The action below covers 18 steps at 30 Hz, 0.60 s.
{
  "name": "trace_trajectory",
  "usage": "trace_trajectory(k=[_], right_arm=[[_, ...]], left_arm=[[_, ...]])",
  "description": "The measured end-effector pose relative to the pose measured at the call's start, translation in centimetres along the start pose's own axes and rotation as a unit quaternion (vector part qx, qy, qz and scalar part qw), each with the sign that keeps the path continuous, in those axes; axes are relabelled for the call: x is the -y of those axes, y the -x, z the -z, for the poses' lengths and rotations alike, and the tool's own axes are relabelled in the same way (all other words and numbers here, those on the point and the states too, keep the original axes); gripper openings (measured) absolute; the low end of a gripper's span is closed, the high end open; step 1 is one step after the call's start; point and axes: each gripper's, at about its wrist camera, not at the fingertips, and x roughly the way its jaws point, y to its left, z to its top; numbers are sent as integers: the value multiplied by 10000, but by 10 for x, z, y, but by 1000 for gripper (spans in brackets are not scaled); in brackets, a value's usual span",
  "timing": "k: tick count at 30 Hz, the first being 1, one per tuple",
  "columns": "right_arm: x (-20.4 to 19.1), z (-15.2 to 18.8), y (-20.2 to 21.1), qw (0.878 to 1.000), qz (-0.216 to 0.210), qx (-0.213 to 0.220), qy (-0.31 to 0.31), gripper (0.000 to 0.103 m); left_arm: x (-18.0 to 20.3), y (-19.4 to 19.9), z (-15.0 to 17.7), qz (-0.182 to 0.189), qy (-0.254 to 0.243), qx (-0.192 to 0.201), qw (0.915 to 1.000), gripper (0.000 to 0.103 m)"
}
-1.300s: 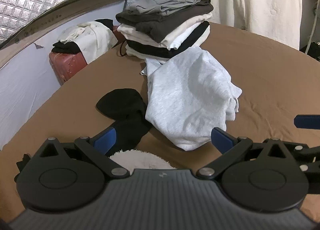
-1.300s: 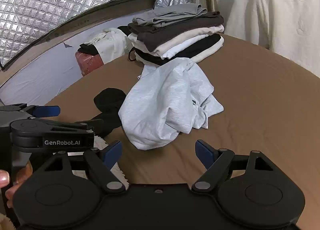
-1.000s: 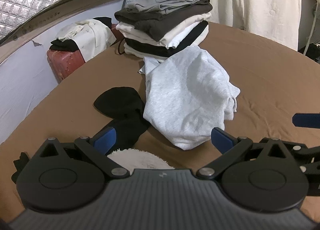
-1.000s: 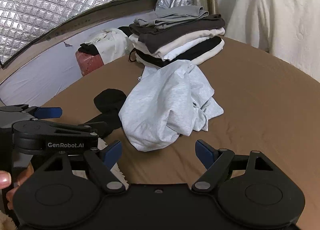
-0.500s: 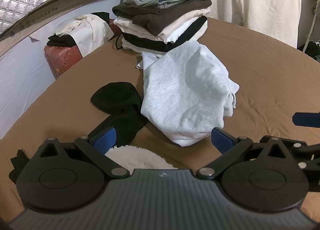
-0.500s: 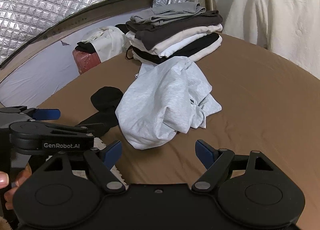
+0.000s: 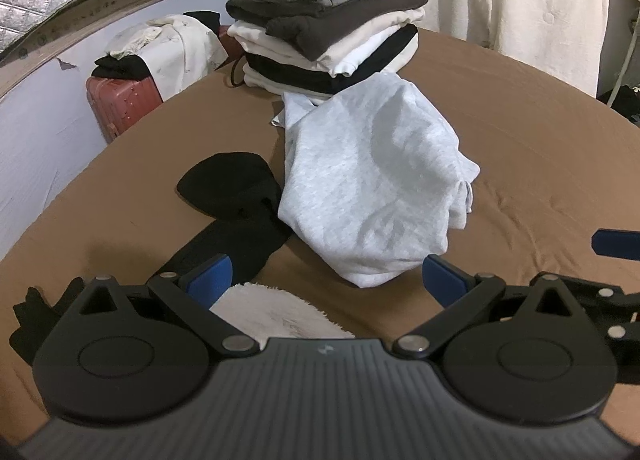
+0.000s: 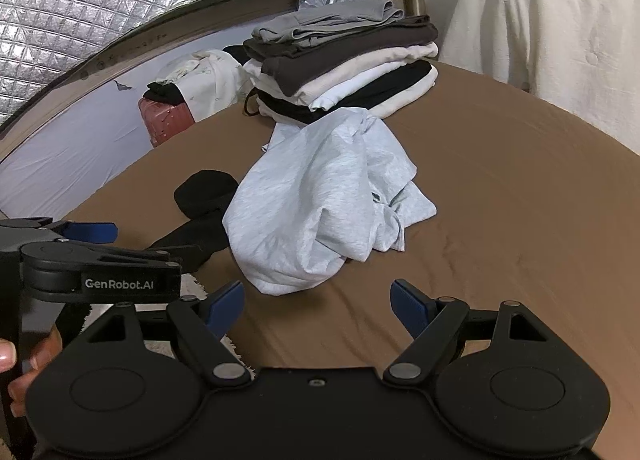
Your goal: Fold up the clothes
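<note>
Both grippers empty, fingers spread: left gripper (image 7: pixel 326 274), right gripper (image 8: pixel 318 302). Grey top (image 7: pixel 372 188) lies crumpled on the bed (image 7: pixel 540 132), touching the folded stack (image 7: pixel 328 40). Risk: grabbing bunched layers, snagging the black garment (image 7: pixel 236 196), or toppling the stack

Left gripper (image 7: pixel 326 280) is held low and level, pointing forward, its blue-tipped fingers (image 7: pixel 210 274) spread wide apart with nothing between them. Right gripper (image 8: pixel 318 302) sits alongside at about the same height, jaws also wide, blue pads (image 8: pixel 408 300) empty. The two tools run roughly parallel, side by side: the right one's fingertip pokes into the left camera's right edge, and the left gripper's side shows at the left of the right camera. Below it, the person's left hand (image 8: pixel 16 360) wraps the handle, fingertips and a nail just visible at the frame edge.
</note>
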Motion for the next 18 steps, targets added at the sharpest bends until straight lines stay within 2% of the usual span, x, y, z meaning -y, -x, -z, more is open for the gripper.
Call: trace_trajectory(k=[18], right_arm=[[2, 3, -1, 10000, 31, 21, -14, 84]], left_arm=[[2, 4, -2, 67, -51, -1, 10000, 103]])
